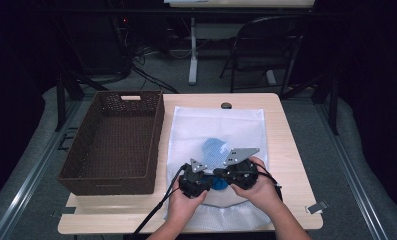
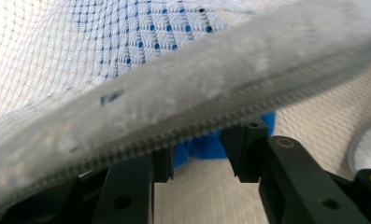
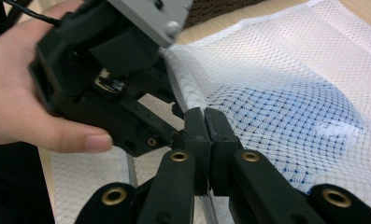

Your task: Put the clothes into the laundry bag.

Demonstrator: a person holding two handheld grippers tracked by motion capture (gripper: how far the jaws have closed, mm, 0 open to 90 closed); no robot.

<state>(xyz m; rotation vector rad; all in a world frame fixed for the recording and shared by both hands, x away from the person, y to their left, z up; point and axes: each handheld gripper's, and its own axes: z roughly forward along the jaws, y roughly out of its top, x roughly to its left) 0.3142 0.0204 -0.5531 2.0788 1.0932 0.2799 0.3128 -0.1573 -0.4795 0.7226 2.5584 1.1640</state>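
Right now my right gripper [image 3: 205,116] pinches the mesh bag's [image 1: 236,122] zipper edge [image 2: 230,116], while my left gripper [image 2: 197,154], jaws spread, sits just left under that edge.

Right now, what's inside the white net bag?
Something blue shows through the white net bag, and a bit pokes out at the zipper. The mesh blurs it, so what it is stays unclear.

The high view looks forward and down over the whole desk [image 1: 286,130] from its near edge. Both gripper views sit close, sharing the mesh bag [image 1: 216,127] [image 2: 57,56] [image 3: 290,70] with it.
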